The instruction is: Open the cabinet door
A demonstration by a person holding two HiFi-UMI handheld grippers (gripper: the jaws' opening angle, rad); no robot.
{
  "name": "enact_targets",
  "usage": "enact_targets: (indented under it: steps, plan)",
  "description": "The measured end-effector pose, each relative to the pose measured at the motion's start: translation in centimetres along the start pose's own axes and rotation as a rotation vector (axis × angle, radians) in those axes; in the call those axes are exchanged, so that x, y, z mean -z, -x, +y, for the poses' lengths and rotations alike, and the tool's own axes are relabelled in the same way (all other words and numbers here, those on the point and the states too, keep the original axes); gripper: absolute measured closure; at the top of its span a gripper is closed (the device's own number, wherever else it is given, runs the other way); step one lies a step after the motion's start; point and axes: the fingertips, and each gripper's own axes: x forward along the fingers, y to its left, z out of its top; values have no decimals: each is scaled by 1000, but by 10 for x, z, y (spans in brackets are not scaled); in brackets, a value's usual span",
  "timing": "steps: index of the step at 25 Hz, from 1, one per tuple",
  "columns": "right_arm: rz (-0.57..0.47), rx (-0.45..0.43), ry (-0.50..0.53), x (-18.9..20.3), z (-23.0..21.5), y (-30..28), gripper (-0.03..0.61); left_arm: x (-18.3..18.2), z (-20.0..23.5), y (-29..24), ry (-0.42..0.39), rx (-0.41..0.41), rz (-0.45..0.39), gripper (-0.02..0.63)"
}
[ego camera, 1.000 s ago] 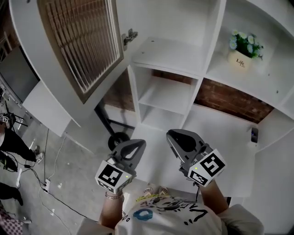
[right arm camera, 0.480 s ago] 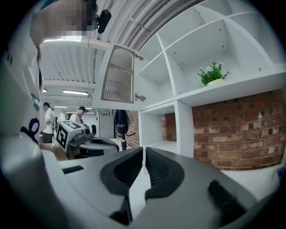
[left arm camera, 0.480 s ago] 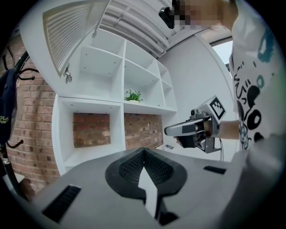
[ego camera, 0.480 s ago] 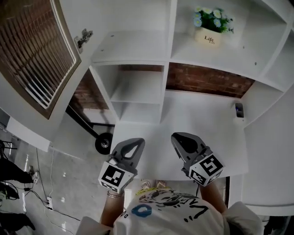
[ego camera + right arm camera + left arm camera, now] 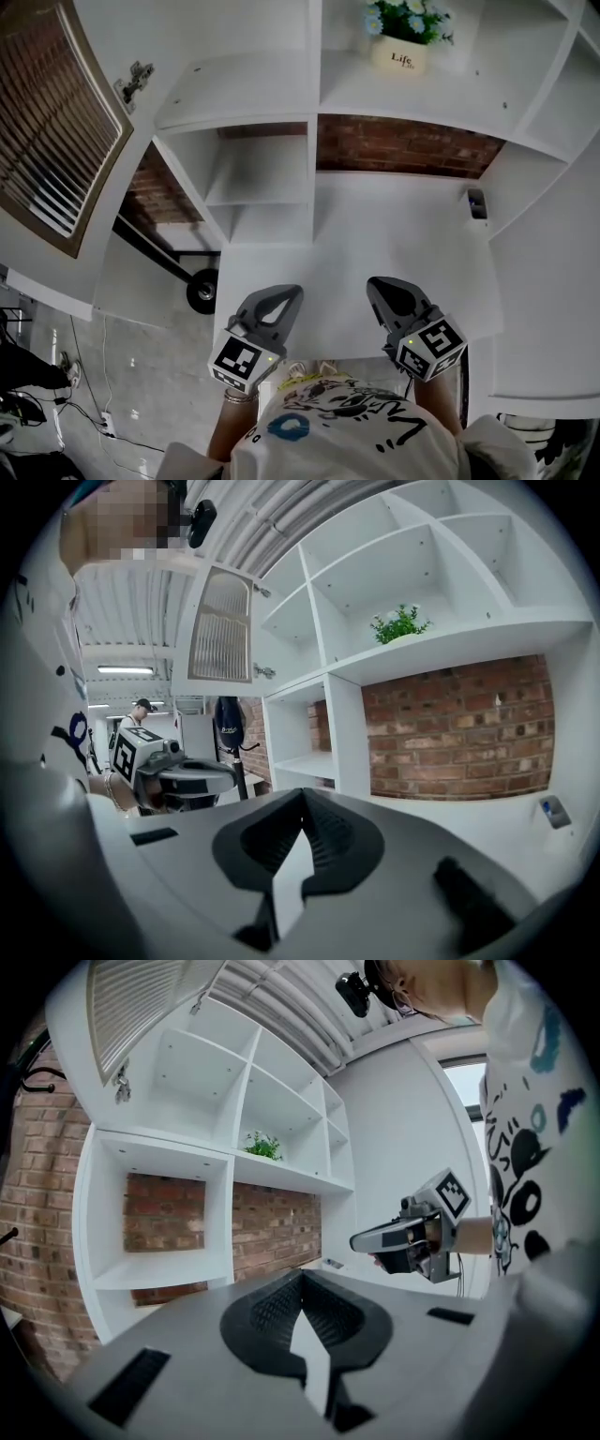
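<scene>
The slatted cabinet door [image 5: 52,131] is seen swung wide at ten o'clock, pushed further toward the frame's edge than a second ago; the left claw [image 5: 284,294] is held closed, empty; the right claw [image 5: 380,285] has just been pinched together on nothing above the tabletop [image 5: 412,234]; the opening is judged done.

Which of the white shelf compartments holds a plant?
The upper compartment just right of the middle divider, above the brick-backed opening: a small flowerpot stands there. No other compartment in view shows one.
</scene>
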Motion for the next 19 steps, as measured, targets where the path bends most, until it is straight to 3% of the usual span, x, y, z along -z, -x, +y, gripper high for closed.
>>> enact_targets:
  steps: [19]
  plan:
    - [12,-52,-5,8,15,-7,552,2,-9,-7,28,51,-7,600]
